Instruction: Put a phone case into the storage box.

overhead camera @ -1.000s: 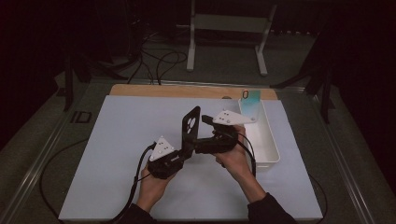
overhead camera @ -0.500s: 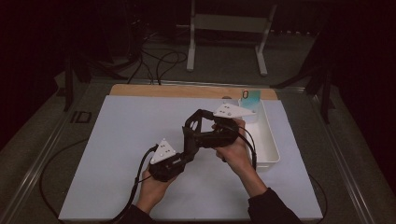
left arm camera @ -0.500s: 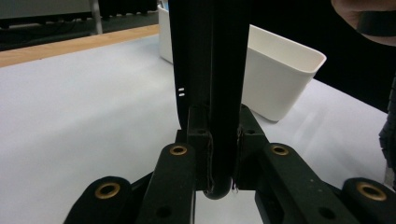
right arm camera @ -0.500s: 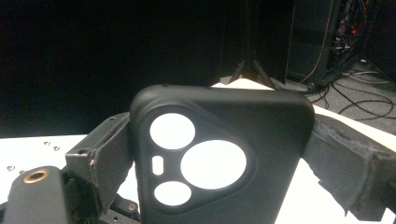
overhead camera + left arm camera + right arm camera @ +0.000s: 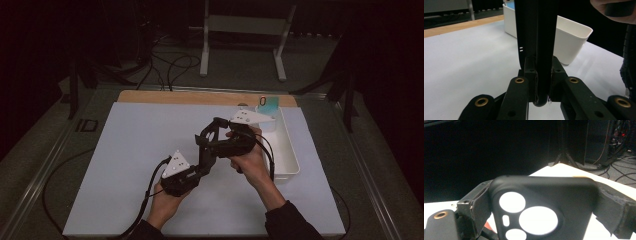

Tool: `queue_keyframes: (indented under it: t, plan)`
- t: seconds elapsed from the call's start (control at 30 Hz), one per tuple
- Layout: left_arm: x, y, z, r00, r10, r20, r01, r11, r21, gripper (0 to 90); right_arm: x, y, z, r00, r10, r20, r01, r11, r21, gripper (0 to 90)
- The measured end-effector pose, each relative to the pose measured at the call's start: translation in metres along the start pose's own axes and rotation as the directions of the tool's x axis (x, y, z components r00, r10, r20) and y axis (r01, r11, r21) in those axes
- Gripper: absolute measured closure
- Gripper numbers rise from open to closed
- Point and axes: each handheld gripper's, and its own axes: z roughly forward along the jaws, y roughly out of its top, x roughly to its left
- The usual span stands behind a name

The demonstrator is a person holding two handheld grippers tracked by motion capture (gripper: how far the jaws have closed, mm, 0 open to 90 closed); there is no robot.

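A dark room with cables and a metal stand surrounds the desk (image 5: 125, 150), whose white mat leaves a strip of bare wood along the far edge. A white plastic bin (image 5: 287, 155) sits by the mat's right edge. Above the middle of the mat, both grippers hold one black phone case (image 5: 206, 145). The left gripper (image 5: 192, 172) has its jaws closed narrowly on the thin edge of the case, which rises straight up between them in the left gripper view (image 5: 536, 37). The right gripper (image 5: 220, 137) has its jaws set wide across the case's breadth, pads pressing both sides; its own view shows the camera cutouts (image 5: 529, 217). A second ago the case stood upright, high between the hands; now it is tipped lower and tilted, and the right hand (image 5: 250, 160) has turned slightly over it, while the left hand (image 5: 165, 202) has stayed put.
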Motion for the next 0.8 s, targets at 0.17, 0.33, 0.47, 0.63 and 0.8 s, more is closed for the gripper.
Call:
queue_keyframes:
  t: [0.17, 0.33, 0.47, 0.63, 0.8]
  plan:
    - [-0.0004, 0.0002, 0.0006, 0.9999, -0.002, -0.016, 0.002, 1.0000, 0.001, 81.1, 0.0028, -0.0007, 0.0000, 0.9996, -0.010, 0.026, 0.010, 1.000, 0.005, 11.8]
    - [-0.0007, -0.0003, 0.0020, 0.9997, -0.003, -0.026, 0.003, 1.0000, 0.004, 80.8, 0.0044, -0.0008, 0.0003, 0.9990, -0.025, 0.038, 0.025, 1.000, 0.001, 12.9]
    - [-0.0008, -0.0004, 0.0022, 0.9994, -0.003, -0.035, 0.003, 1.0000, 0.004, 80.6, 0.0060, -0.0002, 0.0004, 0.9980, -0.039, 0.049, 0.039, 0.999, 0.005, 13.3]
    - [0.0006, -0.0005, 0.0019, 0.9991, -0.015, -0.040, 0.015, 0.9999, 0.002, 78.8, 0.0068, 0.0007, 0.0001, 0.9977, -0.044, 0.052, 0.043, 0.999, 0.013, 13.6]
    - [0.0042, -0.0005, -0.0046, 0.9980, -0.030, -0.055, 0.029, 0.9994, -0.019, 59.5, 0.0059, 0.0017, -0.0020, 0.9946, -0.065, 0.081, 0.065, 0.998, 0.012, 13.6]
